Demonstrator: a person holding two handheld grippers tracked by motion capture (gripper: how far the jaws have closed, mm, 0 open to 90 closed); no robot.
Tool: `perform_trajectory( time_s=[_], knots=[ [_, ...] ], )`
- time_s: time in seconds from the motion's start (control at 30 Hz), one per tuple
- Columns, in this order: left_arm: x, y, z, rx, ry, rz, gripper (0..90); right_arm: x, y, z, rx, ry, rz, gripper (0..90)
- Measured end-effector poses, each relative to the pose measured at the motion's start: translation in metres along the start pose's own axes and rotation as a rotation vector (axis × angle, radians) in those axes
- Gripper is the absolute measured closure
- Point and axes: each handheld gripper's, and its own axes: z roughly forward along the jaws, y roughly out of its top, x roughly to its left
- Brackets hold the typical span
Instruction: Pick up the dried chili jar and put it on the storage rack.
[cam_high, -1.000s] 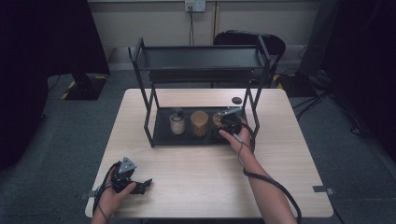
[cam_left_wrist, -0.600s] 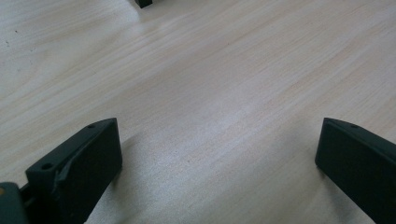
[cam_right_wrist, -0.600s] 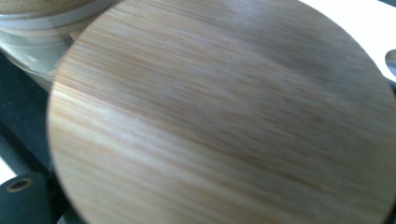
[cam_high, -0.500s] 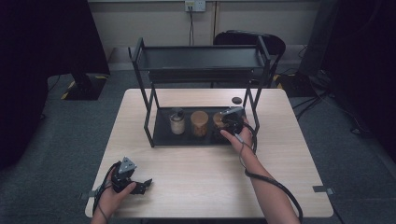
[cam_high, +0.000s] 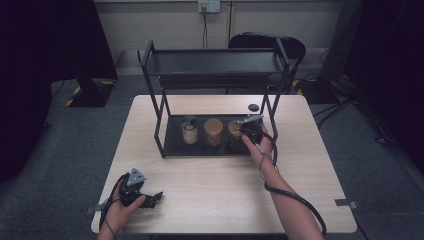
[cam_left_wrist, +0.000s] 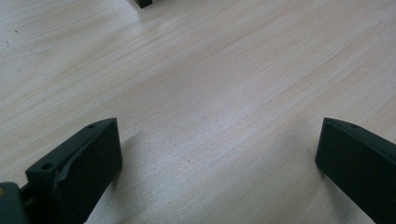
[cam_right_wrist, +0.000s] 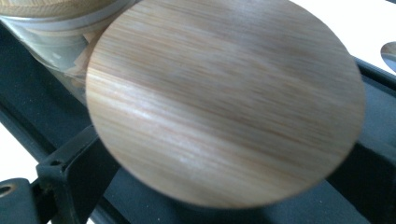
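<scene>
The left gripper (cam_high: 150, 199) is resting near the table's (cam_high: 210, 185) front left corner, jaws spread on nothing. On the rack's (cam_high: 172, 145) lower shelf, right end, the right gripper (cam_high: 239, 136) is partly hiding the wooden-lidded jar (cam_right_wrist: 224, 100); its jaws have just been opening, now straddling the lid, contact unclear.

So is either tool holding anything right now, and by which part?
Nothing is held. The right tool has just been opening, its jaws spread either side of the wooden-lidded glass jar without pressing it. The left tool is open over the table.

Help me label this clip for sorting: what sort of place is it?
Probably a lab or office room set up for recording: a light wooden table on grey carpet, a black metal two-tier rack holding wooden-lidded glass jars, and a wall socket behind.
</scene>
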Motion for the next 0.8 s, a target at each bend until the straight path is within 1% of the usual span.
perform_trajectory(
  time_s=[0.23,0.57,0.8],
  knots=[
    [0.000,0.000,0.000,0.000,0.000,0.001,0.0,0.002,0.000,-0.007,-0.020,0.007,0.004,2.7],
    [0.000,0.000,0.000,-0.001,0.000,0.000,0.0,0.007,-0.004,-0.019,-0.032,0.015,-0.007,2.9],
    [0.000,0.000,0.000,-0.001,0.000,-0.001,0.0,0.008,-0.010,-0.028,-0.036,0.025,-0.005,3.0]
  ],
)
